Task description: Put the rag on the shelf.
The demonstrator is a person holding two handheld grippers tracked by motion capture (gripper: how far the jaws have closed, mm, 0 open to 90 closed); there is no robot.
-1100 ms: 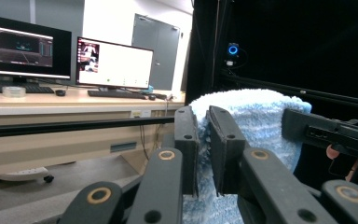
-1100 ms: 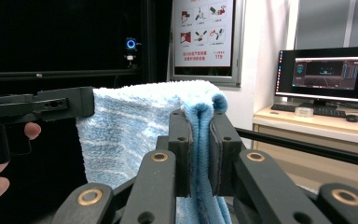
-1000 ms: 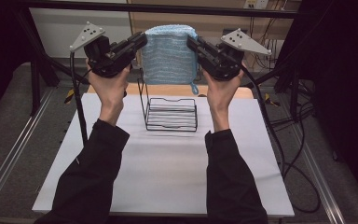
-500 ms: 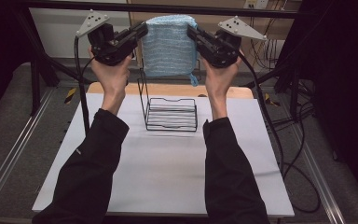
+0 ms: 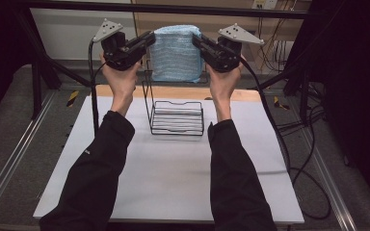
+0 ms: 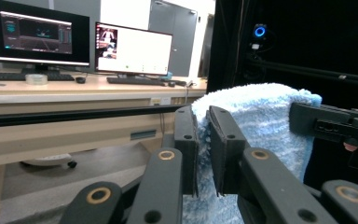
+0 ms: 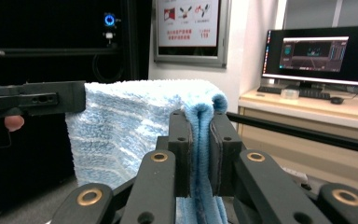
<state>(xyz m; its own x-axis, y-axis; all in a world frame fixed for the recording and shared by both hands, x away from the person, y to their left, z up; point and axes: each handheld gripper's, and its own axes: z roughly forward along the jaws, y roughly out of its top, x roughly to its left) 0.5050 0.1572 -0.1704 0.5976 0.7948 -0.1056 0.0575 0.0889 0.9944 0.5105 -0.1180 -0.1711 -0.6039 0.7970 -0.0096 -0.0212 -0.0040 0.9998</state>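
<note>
I hold the blue towel (image 5: 177, 52) up over the wire rack (image 5: 177, 118), left gripper (image 5: 150, 38) and right gripper (image 5: 196, 41) each with fingers (image 7: 181, 140) clamped on a top corner, so it hangs flat for draping over the rack.

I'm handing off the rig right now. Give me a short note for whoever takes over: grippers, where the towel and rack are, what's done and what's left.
Left gripper: shut on the blue towel, at its left top edge.
Right gripper: shut on the towel's right top edge.
Towel: folded, held stretched between both grippers in the air, above and behind the wire rack.
Rack: on the white table, nothing on it.
Done: towel picked up.
Left: probably lowering it onto the rack, then releasing.
</note>
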